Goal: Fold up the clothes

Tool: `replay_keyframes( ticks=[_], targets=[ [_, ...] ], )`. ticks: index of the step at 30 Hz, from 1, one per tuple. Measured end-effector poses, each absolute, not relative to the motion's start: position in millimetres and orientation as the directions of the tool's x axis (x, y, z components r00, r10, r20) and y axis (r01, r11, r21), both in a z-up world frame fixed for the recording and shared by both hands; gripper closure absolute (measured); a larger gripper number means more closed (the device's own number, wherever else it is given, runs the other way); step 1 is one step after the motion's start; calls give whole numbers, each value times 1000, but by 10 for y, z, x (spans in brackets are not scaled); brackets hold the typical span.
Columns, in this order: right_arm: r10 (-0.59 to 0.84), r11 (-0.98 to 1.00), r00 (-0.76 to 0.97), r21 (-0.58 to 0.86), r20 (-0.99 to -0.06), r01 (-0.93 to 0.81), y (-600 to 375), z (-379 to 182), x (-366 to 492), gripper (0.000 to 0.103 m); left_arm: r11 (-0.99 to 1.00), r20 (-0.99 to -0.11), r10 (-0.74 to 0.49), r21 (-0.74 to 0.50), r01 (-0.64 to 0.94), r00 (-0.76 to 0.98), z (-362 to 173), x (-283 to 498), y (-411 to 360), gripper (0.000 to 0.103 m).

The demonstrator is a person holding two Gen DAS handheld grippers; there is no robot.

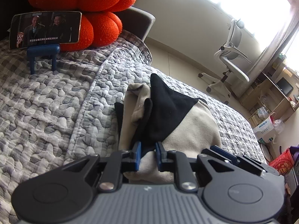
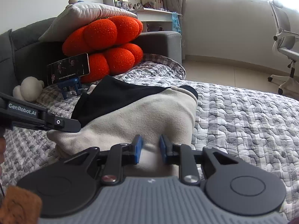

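Note:
A beige and black garment [image 1: 168,115] lies bunched on the grey quilted bed [image 1: 56,102]. My left gripper [image 1: 148,153] is closed on a fold of its black and beige cloth, which runs between the blue pads [image 1: 138,155]. In the right wrist view the same garment [image 2: 142,115] is a raised beige mound with a black panel on top. My right gripper [image 2: 151,150] grips the beige cloth at its near edge, cloth filling the gap between the pads [image 2: 137,150]. The left gripper's black arm [image 2: 37,117] reaches the garment's left end.
A phone [image 1: 45,29] on a blue stand plays video by orange cushions [image 1: 89,9] at the head of the bed. A white plush toy [image 2: 29,90] sits by the grey sofa back [image 2: 168,43]. A white office chair [image 1: 229,56] and cluttered shelves [image 1: 271,97] stand past the bed.

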State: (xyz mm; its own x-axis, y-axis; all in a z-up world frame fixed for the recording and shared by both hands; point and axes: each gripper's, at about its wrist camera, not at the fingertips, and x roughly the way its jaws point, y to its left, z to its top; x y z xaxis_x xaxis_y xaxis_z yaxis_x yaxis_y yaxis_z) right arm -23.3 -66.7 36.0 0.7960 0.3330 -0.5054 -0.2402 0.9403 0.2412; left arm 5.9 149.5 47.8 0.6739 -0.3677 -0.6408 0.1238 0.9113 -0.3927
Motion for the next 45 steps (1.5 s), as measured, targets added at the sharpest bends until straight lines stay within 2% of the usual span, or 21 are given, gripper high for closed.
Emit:
replay_keyframes(
  ticks=[4,6,16,20,21,23,27,31,41,42,45],
  targets=[
    [340,935,802,270,-492,-231,-709,381,-283,79,912,-641,-368,-391,126,673,479,57,1500,86],
    [343,933,802,280,-489,-228,-721,373,-296,73,910,-642,-371,-397,123,671,480,63,1508,86],
    [337,937,797,265,-501,-229,-704,340,-332,74,909,-641,-374,-396,129,670,480,71,1500,86],
    [339,932,803,294,-489,-214,-849,366,-470,68,912,-642,-370,-388,132,671,479,70,1488,86],
    [333,931,801,308,-497,-196,-912,360,-491,61,912,-642,-370,-388,132,671,479,73,1488,86],
    [362,906,785,388,-503,-169,-1068,313,-512,53,912,-642,-370,-388,131,671,477,78,1488,86],
    [466,810,758,564,-457,-158,-1265,219,-521,53,913,-643,-369,-387,131,671,479,74,1481,86],
    [481,791,737,598,-476,-130,-1249,138,-494,48,917,-644,-364,-374,138,673,482,66,1467,86],
    [547,623,749,779,-374,-66,-1451,-11,-457,43,918,-644,-364,-371,142,673,486,69,1464,86],
    [551,601,753,797,-359,-60,-1465,-28,-452,42,919,-644,-365,-366,148,673,490,68,1453,85],
    [526,648,763,758,-374,-76,-1366,2,-477,42,918,-638,-379,-350,186,670,505,60,1393,71]
  ],
)
